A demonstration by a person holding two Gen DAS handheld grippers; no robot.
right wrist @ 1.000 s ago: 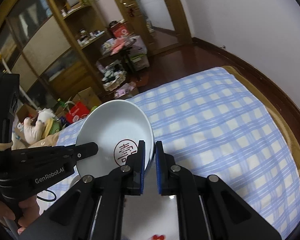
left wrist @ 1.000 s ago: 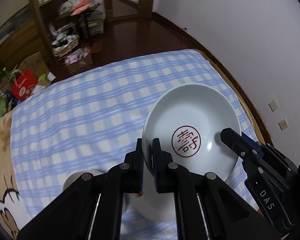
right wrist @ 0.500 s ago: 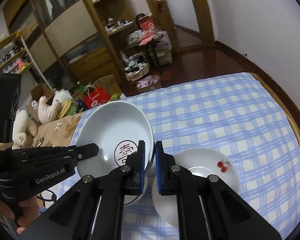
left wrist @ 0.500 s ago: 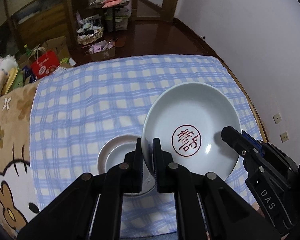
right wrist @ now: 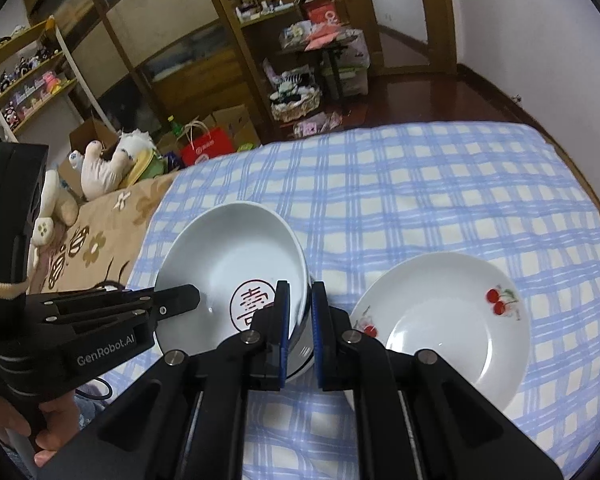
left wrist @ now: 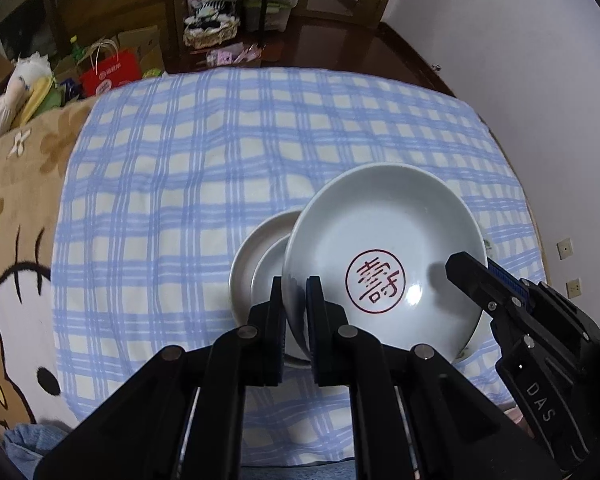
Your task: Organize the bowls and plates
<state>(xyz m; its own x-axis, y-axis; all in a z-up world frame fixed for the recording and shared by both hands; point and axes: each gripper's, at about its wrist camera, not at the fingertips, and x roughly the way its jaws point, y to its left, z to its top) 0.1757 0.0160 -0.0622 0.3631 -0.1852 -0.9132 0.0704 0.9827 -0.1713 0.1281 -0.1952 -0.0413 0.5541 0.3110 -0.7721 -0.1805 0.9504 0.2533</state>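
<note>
Left gripper: I see my left gripper (left wrist: 296, 300) clamped on the near-left rim of the seal plate (left wrist: 384, 264), one finger under the rim and one over it.
Right gripper: my right gripper (right wrist: 298, 312) pinches the opposite rim of the same plate; its blue pads (right wrist: 285, 320) sit on either side of the edge.
Seal plate: white, shallow, with a red round character mark in its well; I hold it between both grippers, tilted, above the checked cloth (left wrist: 204, 168).
Metal dish: a smaller grey dish (left wrist: 256, 256) lies on the cloth directly beneath and partly behind the held plate; I cannot tell whether the two touch.
Cherry plate: a white plate with red cherry prints (right wrist: 444, 320) rests flat on the cloth just beside the held plate, on its right in the right wrist view.
Surface: blue-and-cream checked cloth laid over a brown floral blanket (left wrist: 16, 200).
Hand: a hand (right wrist: 48, 420) grips the left gripper's handle at the lower left of the right wrist view.
</note>
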